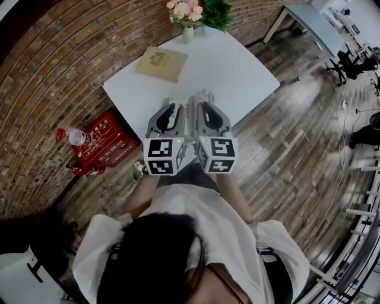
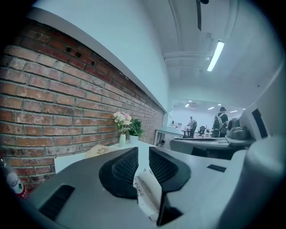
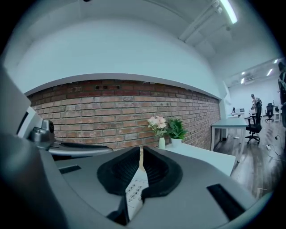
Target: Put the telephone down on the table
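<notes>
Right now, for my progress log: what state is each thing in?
telephone: clamped between both grippers, not yet set down
left gripper: shut on the telephone
right gripper: shut on the telephone
book: closed, flat on the table
vase: upright, holding flowers

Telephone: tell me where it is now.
Head view, centre: the telephone is held by the left gripper and the right gripper, over the white table's near edge.

We saw the right gripper (image 3: 140,154) with its jaws clamped on a thin white telephone (image 3: 134,192), keypad showing below the pads. Beyond stood a white table (image 3: 201,156) bearing a vase of pink flowers (image 3: 160,132) beside a green plant (image 3: 176,129), against a brick wall (image 3: 103,116).
</notes>
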